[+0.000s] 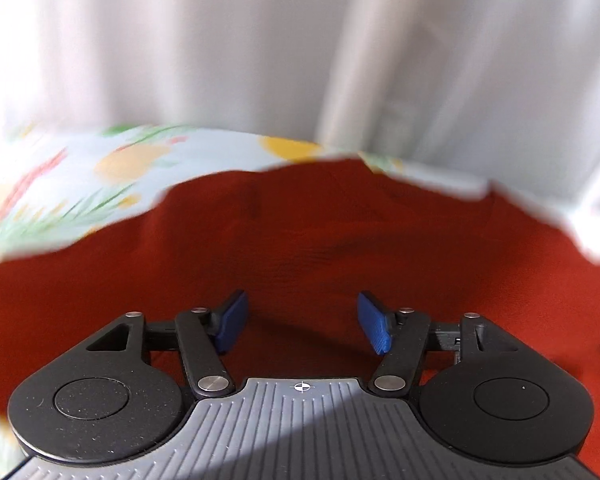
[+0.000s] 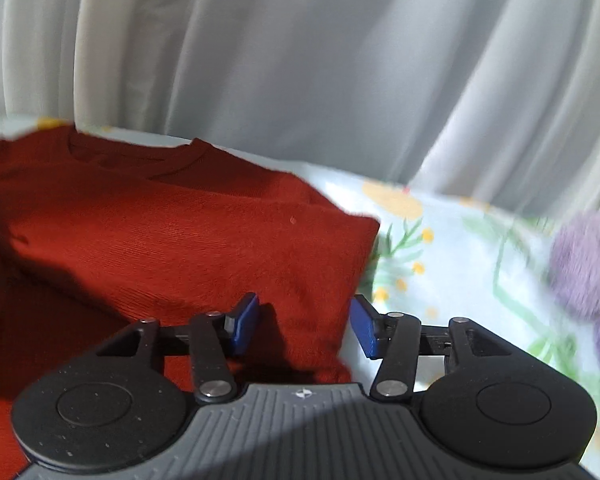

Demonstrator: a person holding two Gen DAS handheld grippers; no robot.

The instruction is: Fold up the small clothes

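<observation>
You're hovering both grippers, left gripper (image 1: 302, 322) and right gripper (image 2: 302, 324), released, nothing clamped, over red shirt (image 2: 188, 240) lying on floral sheet (image 2: 440, 248) (sleeve looking folded in). Be regripping hem evenly, avoiding bunching.

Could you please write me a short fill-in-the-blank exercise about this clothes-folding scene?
1. The knitted garment lying on the floral bedsheet is ____ in colour.
2. The pads on the left gripper are ____ in colour.
3. The right gripper has its jaws ____, gripping nothing.
4. The fuzzy item at the right is ____ in colour.

Answers: red; blue; open; purple
</observation>
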